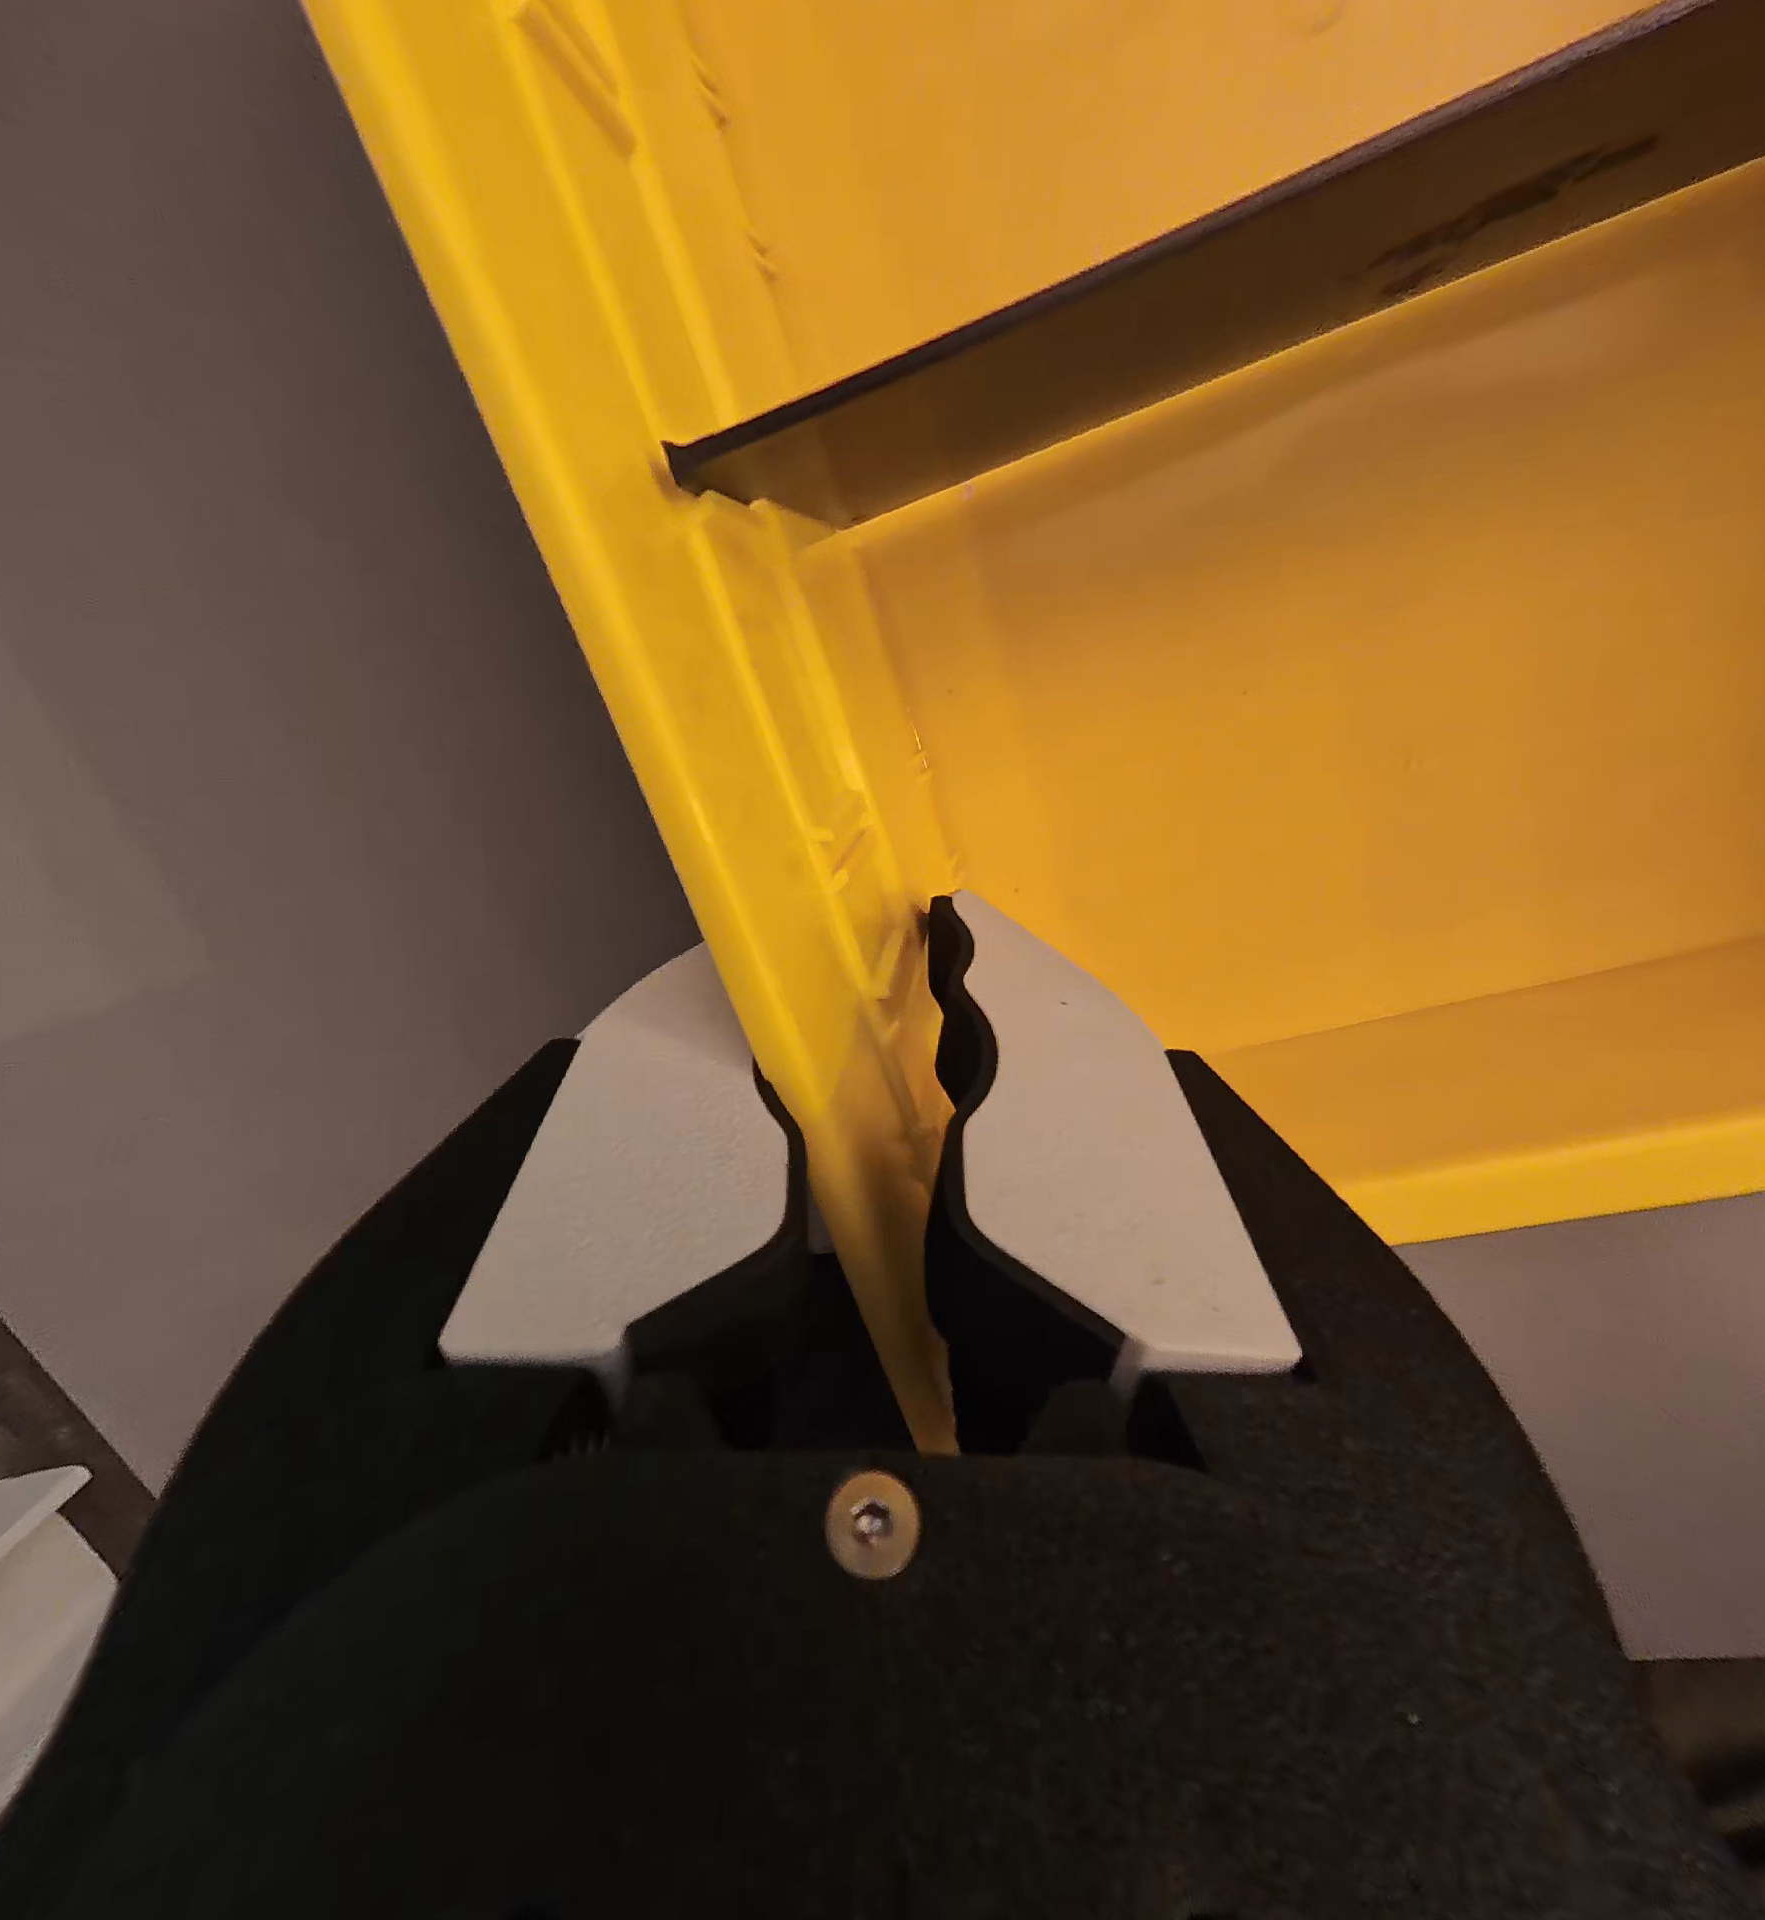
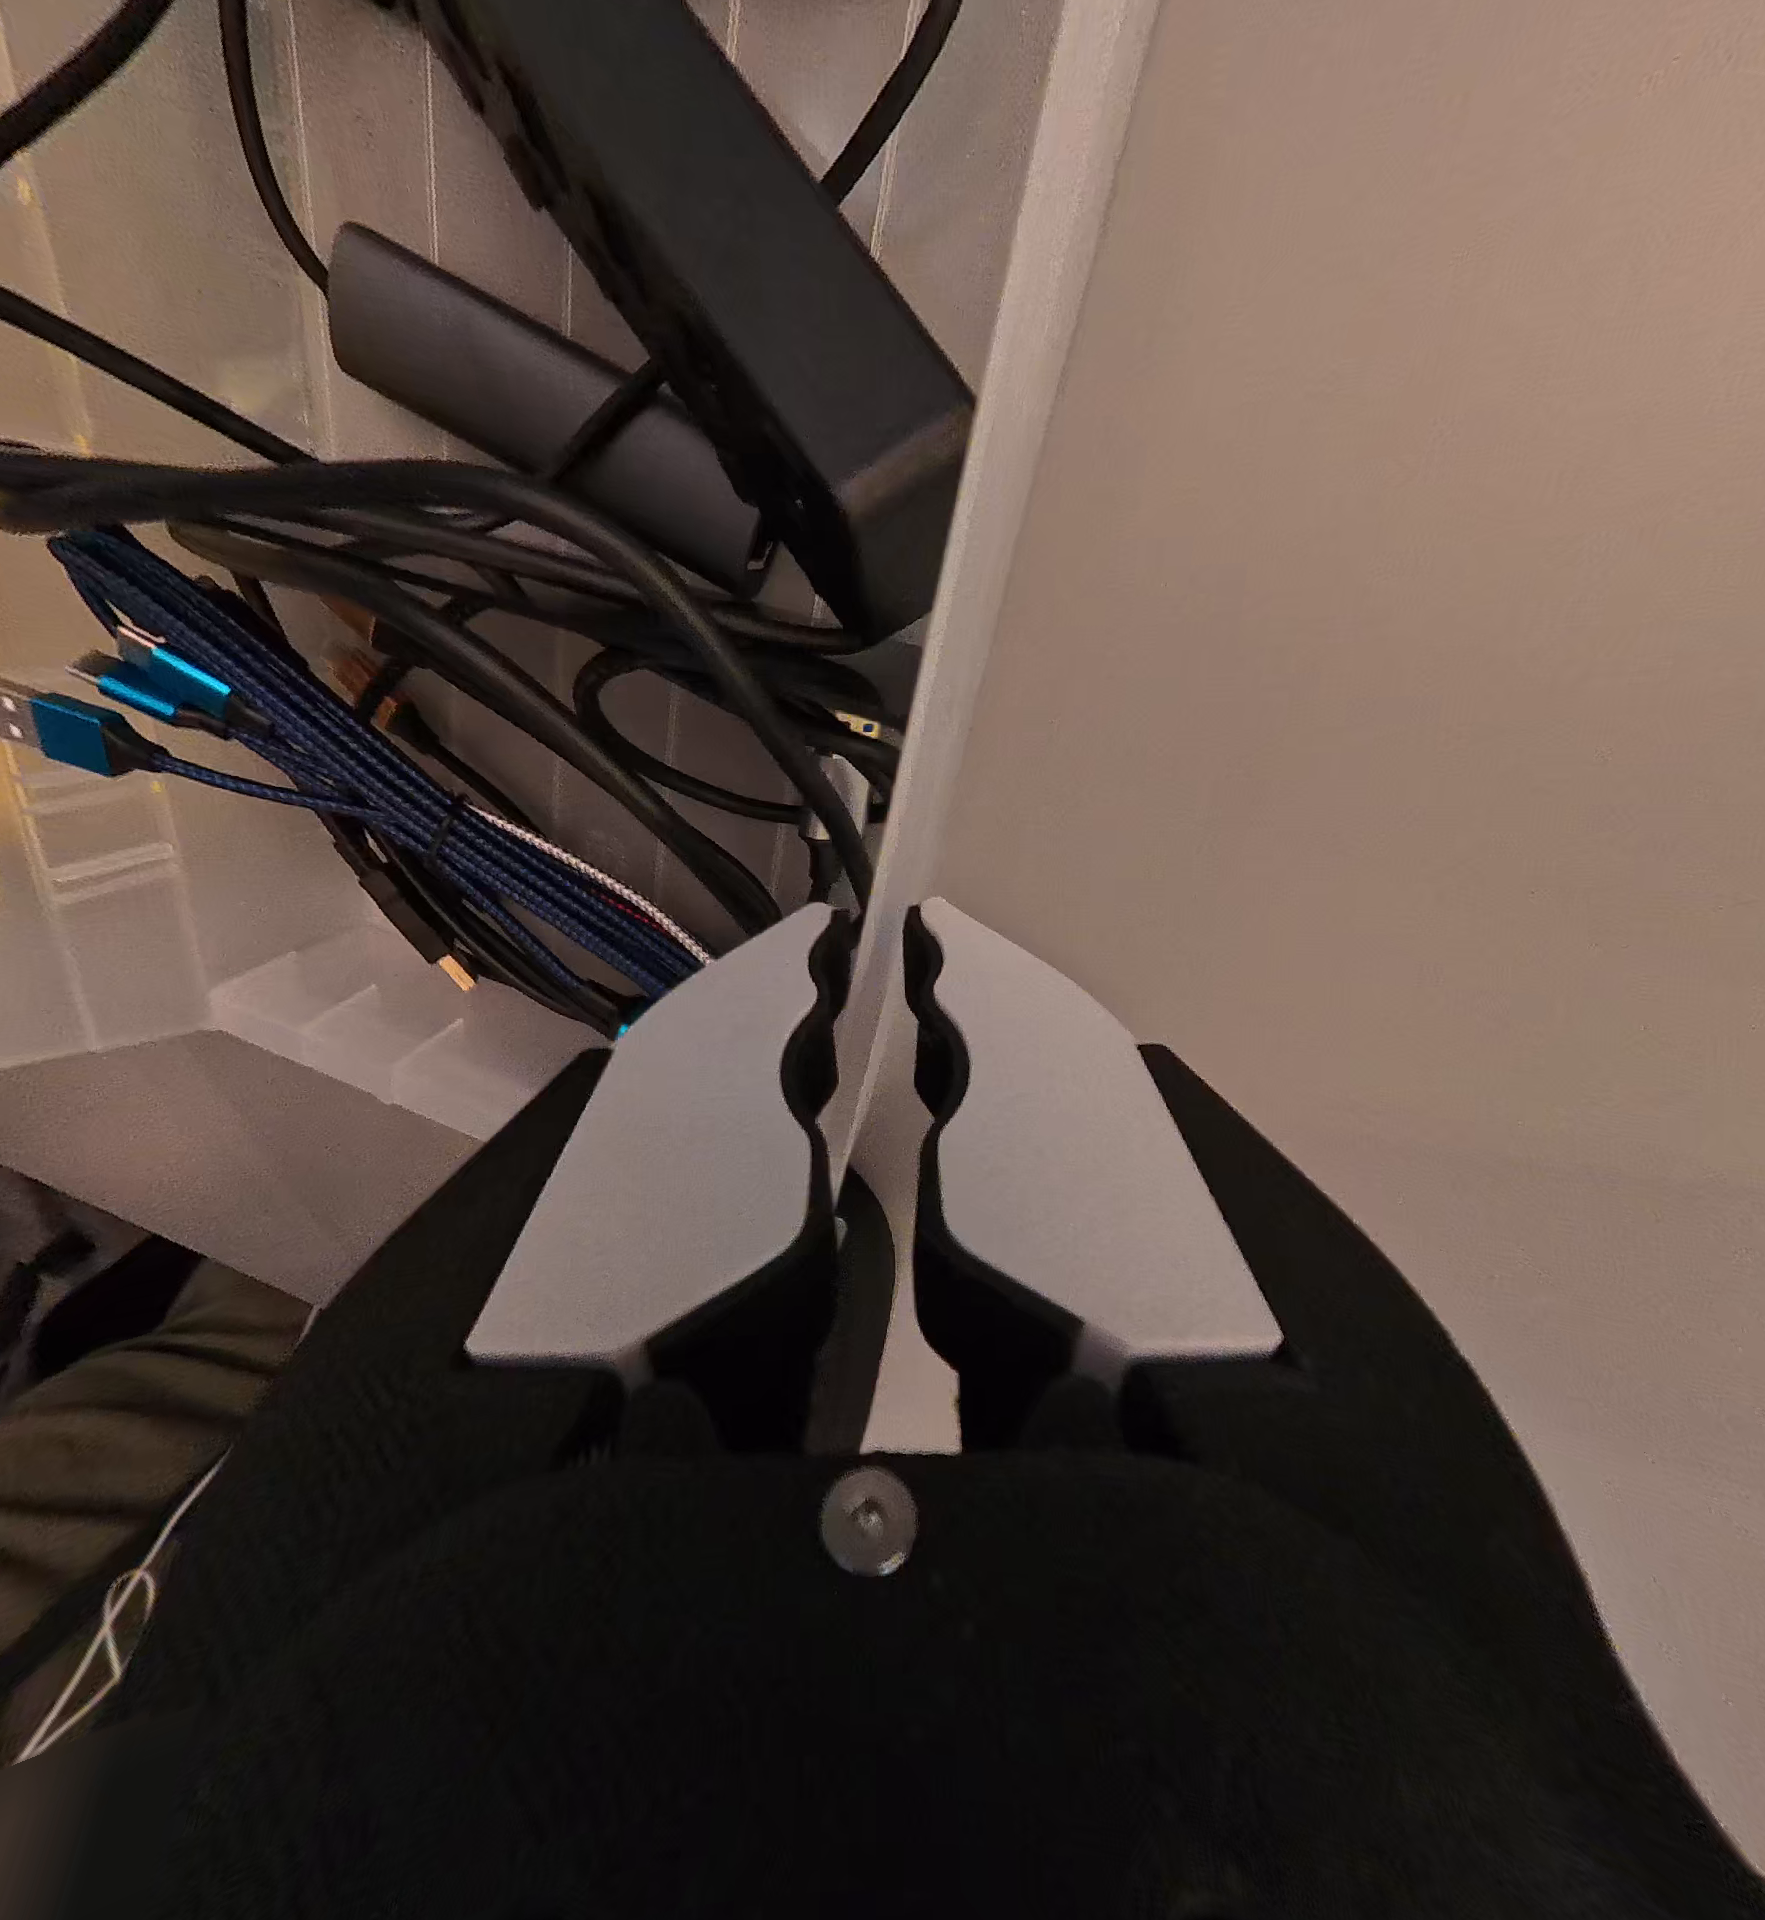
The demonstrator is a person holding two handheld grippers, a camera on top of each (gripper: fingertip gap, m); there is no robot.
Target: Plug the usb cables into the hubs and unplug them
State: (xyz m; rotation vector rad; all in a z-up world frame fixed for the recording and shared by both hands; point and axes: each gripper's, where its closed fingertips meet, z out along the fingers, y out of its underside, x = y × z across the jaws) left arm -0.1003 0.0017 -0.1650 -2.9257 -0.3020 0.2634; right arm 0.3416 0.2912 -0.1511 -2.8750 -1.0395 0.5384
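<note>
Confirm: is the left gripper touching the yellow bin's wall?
Touching. The left wrist view shows the left gripper closed on the yellow bin's side wall, pads pressed against both faces.

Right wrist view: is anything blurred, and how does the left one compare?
Right wrist view: cables and hubs smeared toward the top left, blue plugs fairly sharp, light warm and dim. Left wrist view: yellow bin sharp, evenly lit, no glare; straight edges bowed by the wide lens.

Tangled USB cables point(image 2: 421, 790) beside black hubs point(image 2: 753, 312)
</note>
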